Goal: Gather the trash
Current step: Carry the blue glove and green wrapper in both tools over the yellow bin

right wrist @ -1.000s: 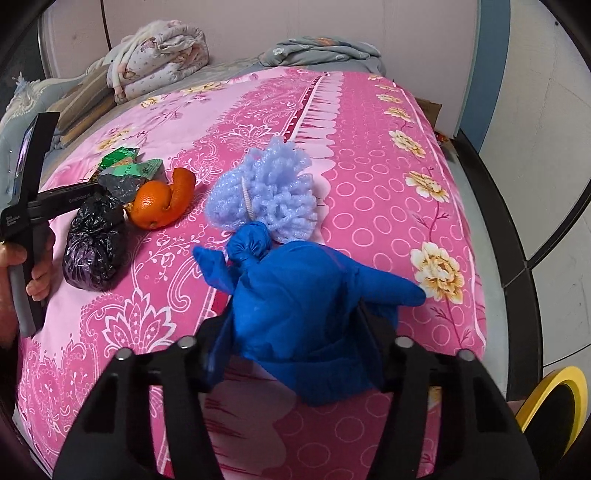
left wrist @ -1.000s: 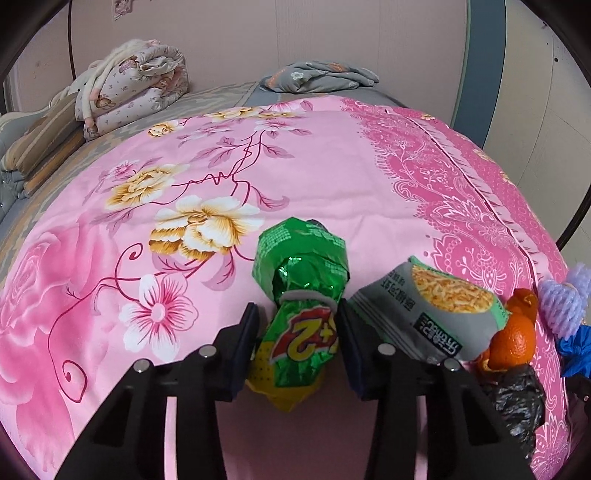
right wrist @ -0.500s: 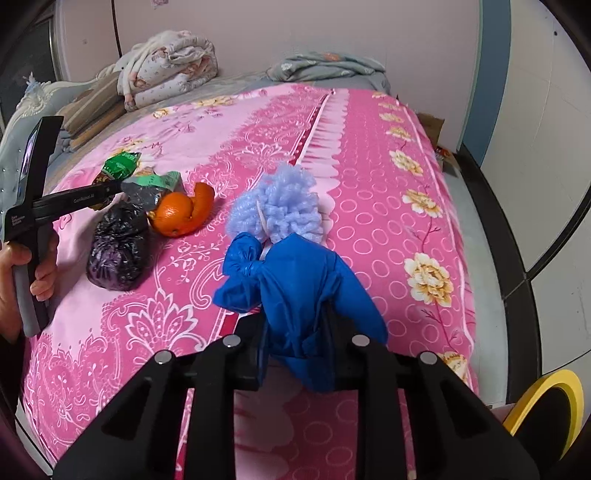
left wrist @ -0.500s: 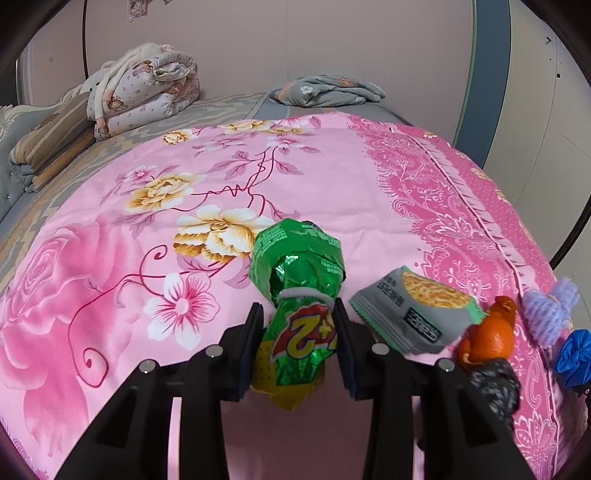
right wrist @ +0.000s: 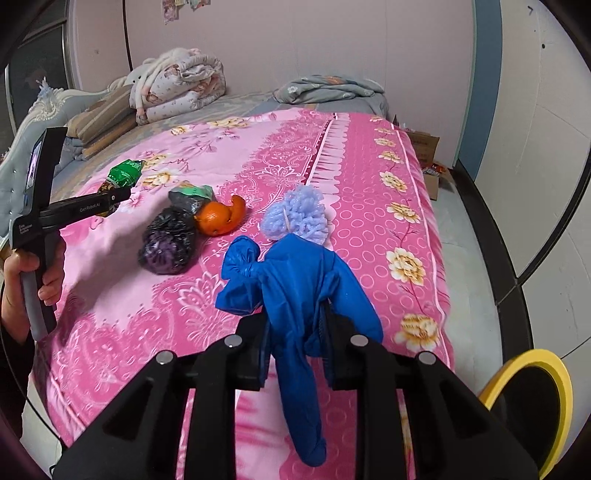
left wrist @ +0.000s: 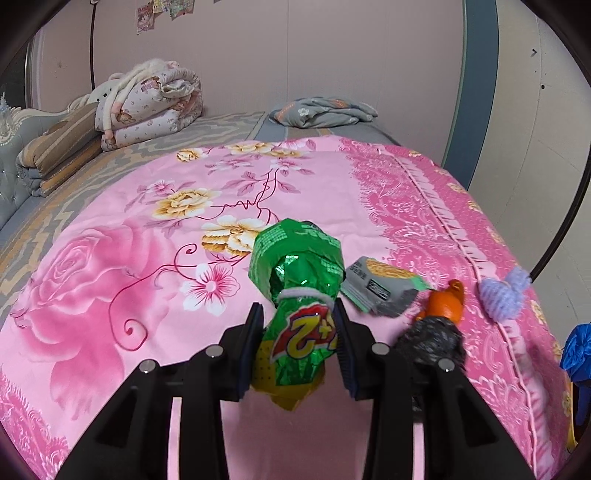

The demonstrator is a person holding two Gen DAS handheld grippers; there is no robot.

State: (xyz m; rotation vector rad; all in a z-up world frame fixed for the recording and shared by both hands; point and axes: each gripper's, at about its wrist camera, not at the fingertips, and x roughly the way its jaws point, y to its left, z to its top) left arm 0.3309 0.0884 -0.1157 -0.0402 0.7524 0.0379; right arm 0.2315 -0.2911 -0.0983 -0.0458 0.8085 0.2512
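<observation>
Domestic bedroom. Bed (left wrist: pixel 110 295) covered by pink floral sheet; folded quilts (left wrist: pixel 147 99) stacked by padded headboard (right wrist: pixel 22 125); pillow (left wrist: pixel 321 112) at far end; pictures (left wrist: pixel 162 9) stuck on wall.

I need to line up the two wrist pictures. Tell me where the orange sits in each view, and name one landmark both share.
Left wrist: the orange lies right of centre on the pink bedspread, partly hidden behind the black bag.
Right wrist: the orange lies left of centre, just right of the black bag.
Shared landmark: the folded floral quilt against the far wall.
</observation>
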